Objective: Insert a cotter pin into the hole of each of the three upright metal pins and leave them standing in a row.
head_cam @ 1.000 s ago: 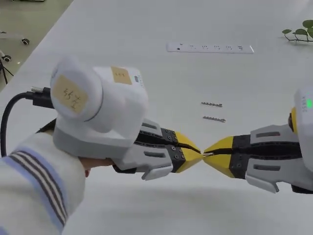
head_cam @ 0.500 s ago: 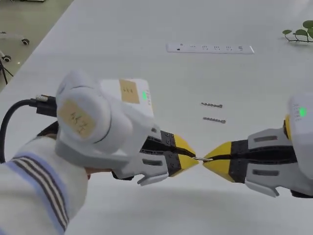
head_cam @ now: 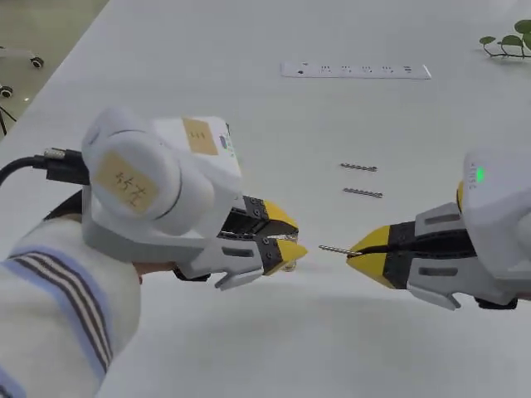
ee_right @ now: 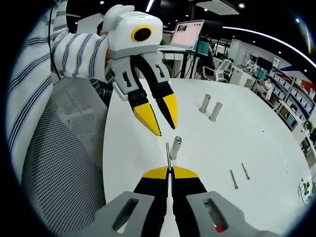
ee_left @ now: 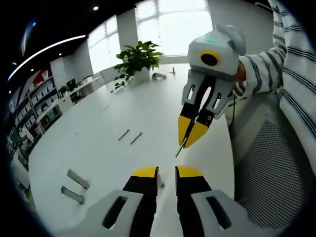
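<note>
Jaws pressed together on a cotter pin [head_cam: 334, 249], the right hand-held gripper [head_cam: 358, 251] held the pin's long axis straight out along its own line, toward the left hand-held gripper [ee_right: 165, 129], whose jaws stood spread and held nothing. Between the two, just beside the cotter pin's free tip in the right gripper view, we found the upright metal pin [ee_right: 175, 147] on the tabletop [head_cam: 249, 99], near the left tips but apart from them. We judged the right side nearer the work: the coming move turned on lining that tip up with the cross hole, which we could not make out. Two spare cotter pins [head_cam: 358, 167] lay side by side farther off, well clear. Two more metal pins [ee_right: 205, 103] sat beyond the left hand-held gripper, with a power strip [head_cam: 355, 71] and a plant [head_cam: 508, 46] toward the far edge. We saw nothing in the path.
</note>
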{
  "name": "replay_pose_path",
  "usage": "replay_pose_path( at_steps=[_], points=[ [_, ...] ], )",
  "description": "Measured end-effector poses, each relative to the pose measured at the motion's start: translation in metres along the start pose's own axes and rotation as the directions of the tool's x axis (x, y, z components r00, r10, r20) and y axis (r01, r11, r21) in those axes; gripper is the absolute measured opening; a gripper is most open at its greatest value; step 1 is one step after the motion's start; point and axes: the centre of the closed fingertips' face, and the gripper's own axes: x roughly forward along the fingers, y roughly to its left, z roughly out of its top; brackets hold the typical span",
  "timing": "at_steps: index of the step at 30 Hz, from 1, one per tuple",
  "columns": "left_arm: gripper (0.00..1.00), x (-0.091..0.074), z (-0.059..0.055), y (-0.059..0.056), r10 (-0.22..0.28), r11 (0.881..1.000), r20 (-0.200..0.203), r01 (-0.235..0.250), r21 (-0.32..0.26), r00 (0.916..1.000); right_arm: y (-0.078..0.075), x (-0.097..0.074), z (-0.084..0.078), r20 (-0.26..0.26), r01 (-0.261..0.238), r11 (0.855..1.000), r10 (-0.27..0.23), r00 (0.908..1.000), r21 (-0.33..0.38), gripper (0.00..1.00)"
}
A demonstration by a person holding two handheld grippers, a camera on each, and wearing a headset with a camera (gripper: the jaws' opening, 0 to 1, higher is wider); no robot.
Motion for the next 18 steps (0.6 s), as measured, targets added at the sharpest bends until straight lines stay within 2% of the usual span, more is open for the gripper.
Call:
replay_pose_path(
  at_steps=[2, 6, 11, 18],
  points=[
    [0.1, 0.001, -0.003, 0.005, 0.015, 0.999, -0.007, -0.015, -0.031, 0.9999, -0.003, 0.004, 0.0, -0.004, -0.002, 1.0, 0.002, 1.0, 0.005, 0.0],
    [0.1, 0.003, -0.006, 0.009, 0.019, 0.999, -0.014, -0.019, -0.038, 0.9997, -0.007, 0.01, 0.0, -0.011, -0.007, 1.0, 0.007, 0.9999, 0.008, 0.0],
    [0.1, 0.009, -0.014, 0.013, 0.015, 1.0, -0.05, -0.016, -0.024, 0.9987, -0.011, 0.015, -0.001, -0.029, -0.013, 1.0, 0.013, 0.9995, -0.004, 0.0],
    [0.1, 0.016, -0.017, 0.018, 0.006, 1.0, -0.067, -0.008, -0.018, 0.9977, -0.011, 0.021, -0.003, -0.045, -0.024, 1.0, 0.024, 0.9987, 0.001, 0.0]
  ],
)
